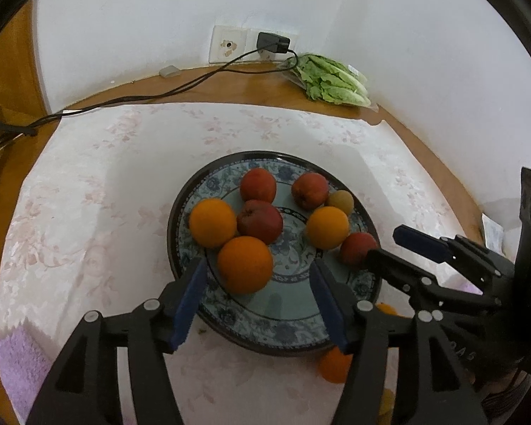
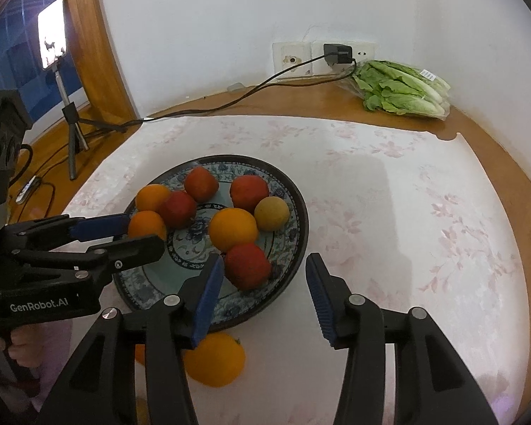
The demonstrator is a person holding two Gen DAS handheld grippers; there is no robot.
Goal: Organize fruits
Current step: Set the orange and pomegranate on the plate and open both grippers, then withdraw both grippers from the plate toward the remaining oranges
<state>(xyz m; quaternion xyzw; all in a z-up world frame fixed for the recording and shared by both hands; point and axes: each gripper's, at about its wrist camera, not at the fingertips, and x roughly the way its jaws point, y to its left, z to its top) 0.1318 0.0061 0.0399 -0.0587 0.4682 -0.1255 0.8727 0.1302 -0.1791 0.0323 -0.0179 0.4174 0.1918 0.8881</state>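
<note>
A blue patterned plate (image 1: 290, 308) (image 2: 294, 191) on the white tablecloth holds several red apples, three oranges and a yellowish fruit (image 1: 340, 202) (image 2: 272, 213). My left gripper (image 1: 258, 272) (image 2: 141, 233) is open around the nearest orange (image 1: 245, 264) (image 2: 147, 225), with gaps on both sides. My right gripper (image 2: 265, 269) (image 1: 386, 249) is open around a red apple (image 2: 247, 265) (image 1: 357, 248) at the plate's near rim; the apple lies close to the left pad (image 2: 209, 294) and well apart from the other. Another orange (image 2: 216, 357) (image 1: 334, 364) lies on the cloth beside the plate, partly hidden by the fingers.
A bagged lettuce (image 1: 332, 81) (image 2: 403, 88) lies at the back by the wall. A charger (image 1: 272, 43) in the wall socket trails a black cable across the wooden table. A phone on a tripod (image 2: 53, 39) stands far left. A purple cloth (image 1: 14, 364) lies at the near left.
</note>
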